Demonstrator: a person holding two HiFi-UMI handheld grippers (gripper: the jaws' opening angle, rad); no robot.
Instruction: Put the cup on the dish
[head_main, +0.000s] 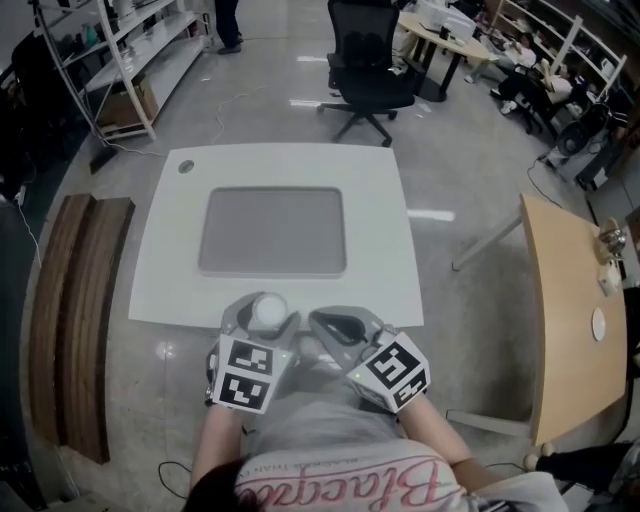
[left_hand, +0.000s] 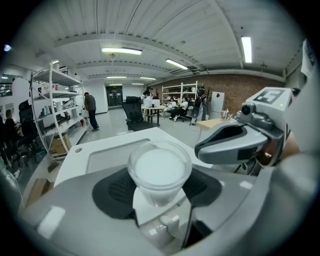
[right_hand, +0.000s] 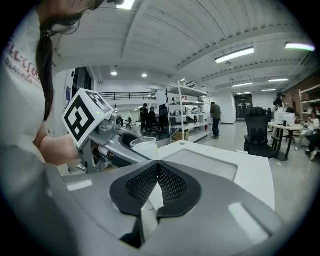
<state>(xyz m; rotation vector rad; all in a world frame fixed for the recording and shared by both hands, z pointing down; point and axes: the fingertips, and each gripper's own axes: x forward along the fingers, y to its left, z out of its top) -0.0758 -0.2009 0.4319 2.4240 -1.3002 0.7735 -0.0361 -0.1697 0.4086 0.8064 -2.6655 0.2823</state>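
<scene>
A small translucent white cup (left_hand: 159, 172) stands upright between the black pads of my left gripper (left_hand: 157, 187), which is shut on it. In the head view the cup (head_main: 268, 310) and left gripper (head_main: 262, 318) sit at the near edge of the white table (head_main: 380, 290). The right gripper view shows the cup (right_hand: 145, 148) at its left. My right gripper (right_hand: 158, 186) is shut with nothing in it; it hovers beside the left one at the table's near edge (head_main: 335, 328). A flat grey rectangular dish (head_main: 273, 231) lies in the middle of the table, beyond both grippers.
A small round grey fitting (head_main: 186, 167) sits at the table's far left corner. Wooden planks (head_main: 75, 310) lie on the floor to the left, a wooden table (head_main: 570, 310) stands at the right, and a black office chair (head_main: 365, 65) is behind the table.
</scene>
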